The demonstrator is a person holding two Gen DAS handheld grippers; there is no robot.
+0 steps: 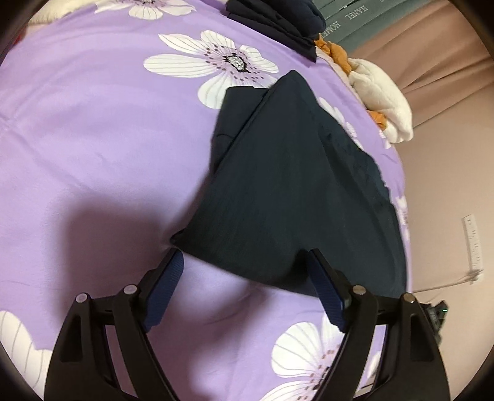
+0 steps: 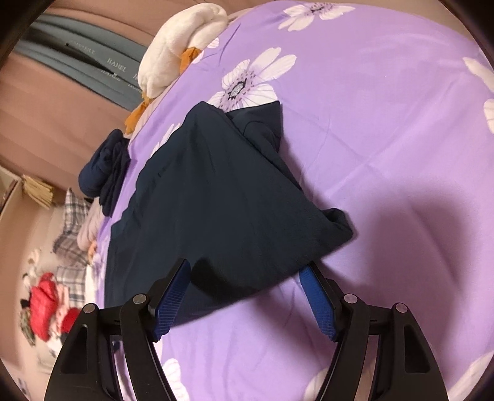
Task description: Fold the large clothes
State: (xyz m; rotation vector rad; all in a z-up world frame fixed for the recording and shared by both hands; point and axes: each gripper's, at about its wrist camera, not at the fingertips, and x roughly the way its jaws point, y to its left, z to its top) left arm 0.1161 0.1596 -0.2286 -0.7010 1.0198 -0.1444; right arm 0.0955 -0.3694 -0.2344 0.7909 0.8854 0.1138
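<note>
A white plush toy [image 2: 182,40] with orange parts lies at the purple flowered bedsheet's [image 2: 386,129] edge, far ahead of the tongs.

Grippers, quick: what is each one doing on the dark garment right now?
Left gripper: open, jaws astride the dark garment's near edge, holding nothing.
Right gripper: open, astride the same garment's edge, holding nothing.

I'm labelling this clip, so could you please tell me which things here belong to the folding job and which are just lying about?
Job: dark garment, left gripper, right gripper, both open.

Lying about: plush toy, folded dark clothes, books, plaid cloth, red item.
</note>
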